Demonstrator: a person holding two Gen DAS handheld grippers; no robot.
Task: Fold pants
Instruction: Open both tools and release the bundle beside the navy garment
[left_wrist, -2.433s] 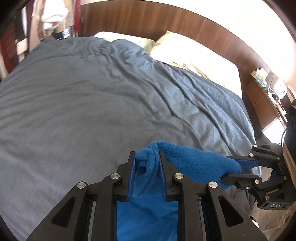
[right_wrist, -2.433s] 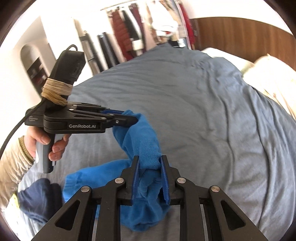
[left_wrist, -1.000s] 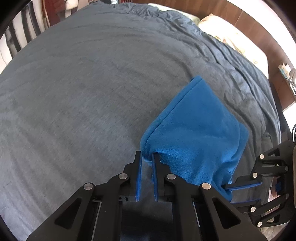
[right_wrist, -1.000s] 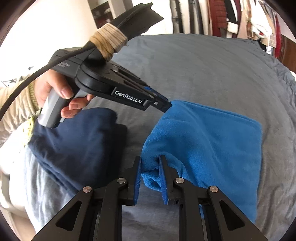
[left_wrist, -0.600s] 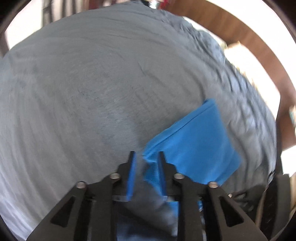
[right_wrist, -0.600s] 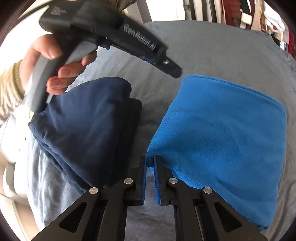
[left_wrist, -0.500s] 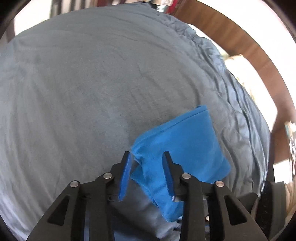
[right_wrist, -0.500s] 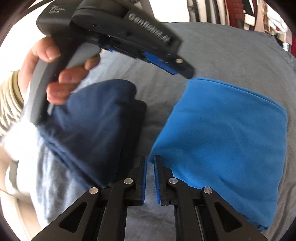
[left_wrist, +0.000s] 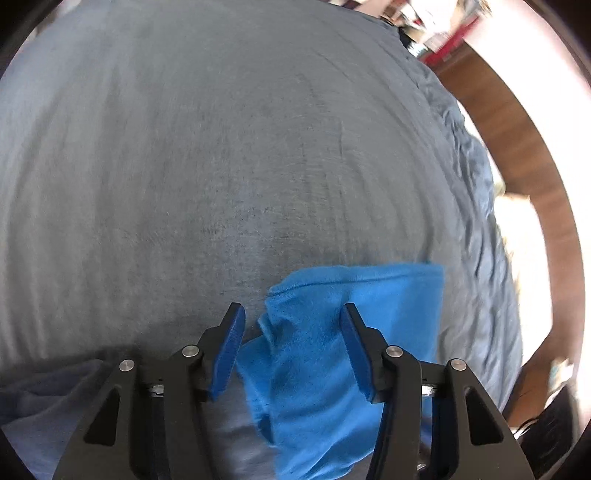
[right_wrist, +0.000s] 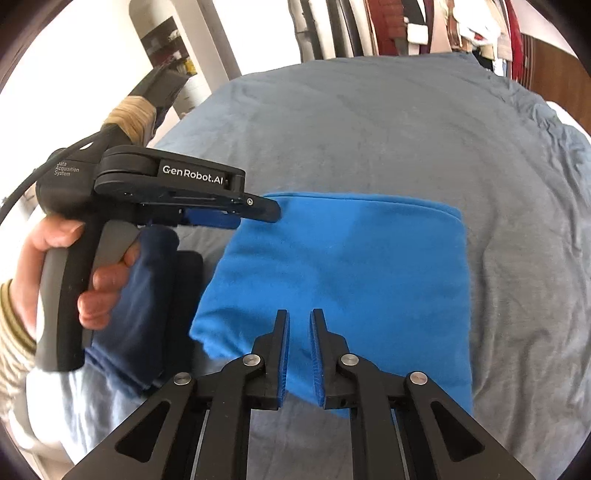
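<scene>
So the bed (right_wrist: 388, 122) fills basically both views, covered in a grey-blue duvet, and it's soft, so anything I press on sinks a bit. On it sit the blue pants (right_wrist: 351, 280), folded into a chunky rectangle near the edge closest to me. Just beside them on the left there's a folded navy garment (right_wrist: 147, 306); I can't tell if the two touch.

The pants look like fleece: light, floppy, grippy rather than slick, nothing to break. My guess is the layers will slide apart if I pinch only the top one, so I'd grab at a corner or along the thick folded edge and take the whole stack. The near-left corner looks a bit rumpled in the left wrist view, might want smoothing.

Left tool (left_wrist: 291, 350): jaws spread wide, hovering over that rumpled corner, holding nothing. In the right view it's at the far-left corner, seen side-on.

Right tool (right_wrist: 299, 354): fingers nearly together with a thin gap, nothing clamped between them, over the near edge.
</scene>
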